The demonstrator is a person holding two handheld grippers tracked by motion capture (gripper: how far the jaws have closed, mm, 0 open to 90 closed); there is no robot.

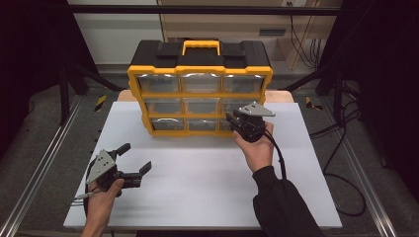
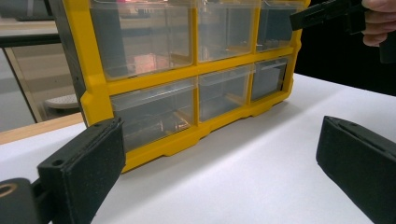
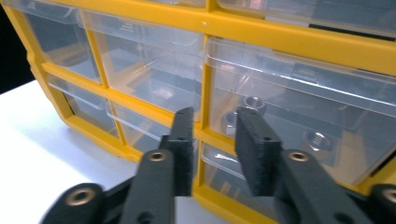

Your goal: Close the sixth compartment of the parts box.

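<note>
A yellow-framed black plastic organiser cabinet [image 1: 199,94] with nine clear plastic drawers in three rows stands upright at the far middle of the white rectangular table top [image 1: 197,182], its yellow carry handle [image 1: 201,46] on top. The right gripper [image 1: 230,120] is held up against the cabinet's front at its right side, level with the middle and bottom rows; in the right gripper view its jaws stand a narrow gap apart just in front of the yellow upright between the middle and right columns, with nothing between them. Behind them, the clear middle-row right drawer [image 3: 299,116] is pushed in and holds several silver metal hex nuts [image 3: 317,139]. The left gripper [image 1: 136,164] rests low over the near left of the table, well apart from the cabinet, its jaws spread wide and empty, pointing right and slightly far.
</note>
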